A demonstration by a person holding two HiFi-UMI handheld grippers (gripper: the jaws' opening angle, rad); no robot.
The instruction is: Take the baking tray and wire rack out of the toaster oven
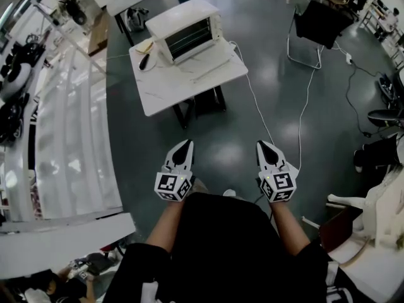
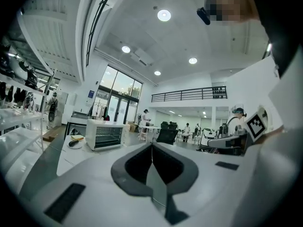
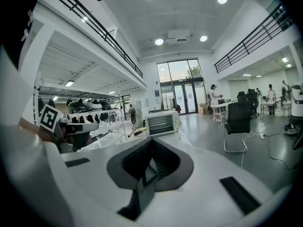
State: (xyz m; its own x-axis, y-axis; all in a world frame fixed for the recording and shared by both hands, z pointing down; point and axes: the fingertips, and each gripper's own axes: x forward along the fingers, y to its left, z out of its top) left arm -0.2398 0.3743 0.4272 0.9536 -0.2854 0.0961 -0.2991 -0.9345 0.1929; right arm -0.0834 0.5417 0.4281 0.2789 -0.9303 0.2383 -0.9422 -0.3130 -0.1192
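White toaster oven (image 1: 186, 33) stands at the table's (image 1: 164, 96) far edge, baking tray and wire rack presumably inside. The left tool (image 1: 187, 145) and right tool (image 1: 262, 146), both closed on nothing, hang well short, not yet needed.

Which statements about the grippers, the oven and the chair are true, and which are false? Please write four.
1. The left gripper and the right gripper are both shut, with nothing between the jaws. True.
2. The oven stands on the floor. False: it stands on a white table.
3. The left gripper touches the oven. False: both grippers are held over the floor, well away from the table.
4. A black chair stands apart from the table. True.
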